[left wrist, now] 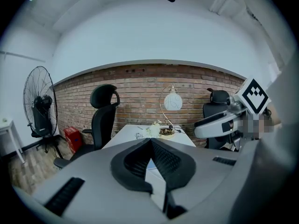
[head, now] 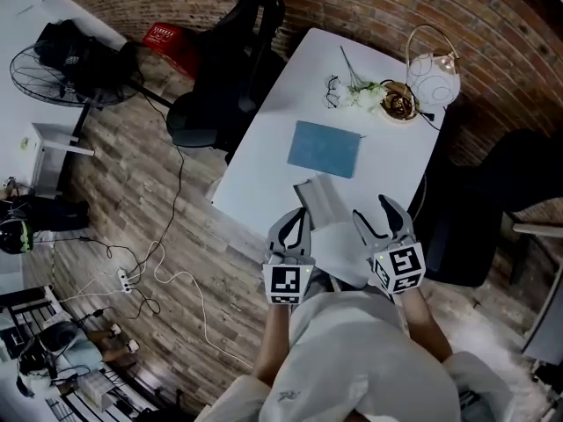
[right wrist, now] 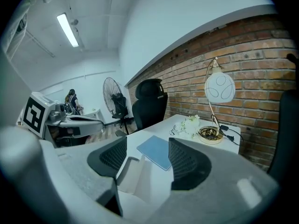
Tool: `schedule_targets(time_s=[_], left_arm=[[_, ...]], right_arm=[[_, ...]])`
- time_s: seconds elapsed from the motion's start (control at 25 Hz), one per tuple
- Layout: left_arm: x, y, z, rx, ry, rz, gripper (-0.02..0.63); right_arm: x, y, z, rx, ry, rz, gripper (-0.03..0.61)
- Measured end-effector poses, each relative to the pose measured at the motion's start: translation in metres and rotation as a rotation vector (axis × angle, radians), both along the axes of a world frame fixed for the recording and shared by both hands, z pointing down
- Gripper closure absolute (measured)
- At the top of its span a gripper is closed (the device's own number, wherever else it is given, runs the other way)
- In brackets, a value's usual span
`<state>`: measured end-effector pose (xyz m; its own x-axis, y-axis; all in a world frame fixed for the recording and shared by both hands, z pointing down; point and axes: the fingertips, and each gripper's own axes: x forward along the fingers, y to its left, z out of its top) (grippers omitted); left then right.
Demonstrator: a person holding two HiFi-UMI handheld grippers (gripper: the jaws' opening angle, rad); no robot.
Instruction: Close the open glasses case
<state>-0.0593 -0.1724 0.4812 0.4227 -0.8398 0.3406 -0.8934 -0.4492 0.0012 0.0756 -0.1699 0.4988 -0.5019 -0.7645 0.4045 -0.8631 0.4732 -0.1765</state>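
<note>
The case [head: 321, 202] still lies open at the desk's [head: 387, 148] near edge; closing it is all ahead. Your left tool [left wrist: 150, 143] is pressed together, your right tool [right wrist: 147, 144] apart, both empty.

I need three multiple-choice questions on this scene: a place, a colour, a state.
1. Where on the white rectangular table is the grey open glasses case?
A) far end
B) near edge, by the person
C) middle
2. What colour is the flat rectangular book beyond it?
A) red
B) blue
C) green
3. How do the jaws of the left claw stand?
A) together
B) wide apart
C) shut on the case
Key: 1B, it sits by the near edge; 2B, its cover is blue; 3A, its pads meet.
</note>
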Motion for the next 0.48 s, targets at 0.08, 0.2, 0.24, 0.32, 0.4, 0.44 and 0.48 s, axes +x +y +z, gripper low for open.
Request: schedule_targets(time_s=[0.08,0.2,0.24,0.32,0.4,0.44,0.48], left_arm=[[-0.002,-0.003,0.009,-0.018,0.003,0.013,0.609],[-0.003,-0.007,0.021,-0.04,0.008,0.031,0.609],[-0.003,-0.009,0.024,-0.046,0.008,0.037,0.609],[-0.002,-0.012,0.031,-0.06,0.009,0.049,0.609],[-0.002,-0.013,0.038,-0.075,0.011,0.06,0.609],[-0.002,-0.013,0.041,-0.083,0.011,0.064,0.609],[-0.001,-0.012,0.044,-0.092,0.012,0.07,0.609]], right_arm=[[-0.003,-0.001,0.007,-0.016,0.009,0.009,0.298],[-0.005,-0.003,0.017,-0.036,0.017,0.024,0.298],[-0.006,-0.004,0.021,-0.042,0.019,0.029,0.298],[-0.007,-0.005,0.028,-0.057,0.024,0.038,0.298],[-0.008,-0.006,0.034,-0.075,0.03,0.044,0.298],[-0.009,-0.006,0.038,-0.084,0.033,0.046,0.298],[-0.009,-0.005,0.041,-0.093,0.037,0.048,0.298]])
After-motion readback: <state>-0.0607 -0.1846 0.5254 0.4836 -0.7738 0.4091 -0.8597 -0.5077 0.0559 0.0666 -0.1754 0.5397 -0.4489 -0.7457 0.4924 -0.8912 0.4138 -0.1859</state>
